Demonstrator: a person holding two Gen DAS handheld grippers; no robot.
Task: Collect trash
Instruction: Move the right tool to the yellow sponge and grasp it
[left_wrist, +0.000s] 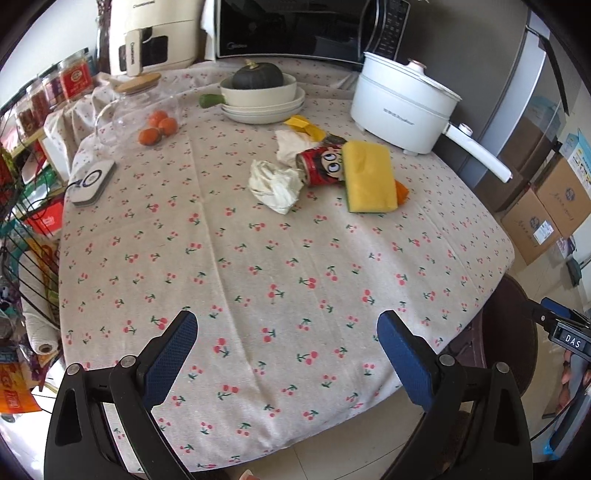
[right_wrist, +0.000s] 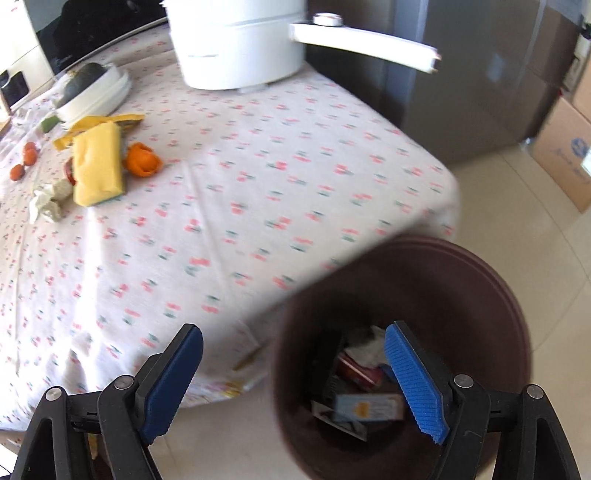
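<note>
My left gripper (left_wrist: 286, 332) hangs over the near edge of the surface (left_wrist: 258, 266), covered in a cherry-print cloth, its blue-padded fingers spread wide with nothing between them. My right gripper (right_wrist: 293, 345) is just as wide and empty, poised above the round dark-brown plastic trash bin (right_wrist: 480, 280), which stands on the floor just beside the surface's rounded corner and already holds paper scraps and a small carton. The remaining trash lies in a cluster towards the far side: a red drink can with a cartoon face (left_wrist: 323, 166) on its side, crumpled white tissue (left_wrist: 275, 182) touching it, a yellow sponge with a green underside (left_wrist: 369, 177) leaning across the can, orange peel (right_wrist: 143, 159) and yellow banana peel (left_wrist: 304, 125) beside them. Readable writing is sparse: "Midea" on the black microwave (left_wrist: 295, 27), "DAS" on a small black tag (left_wrist: 570, 341) at the right. Between my fingers and the cluster the cloth lies bare.
</note>
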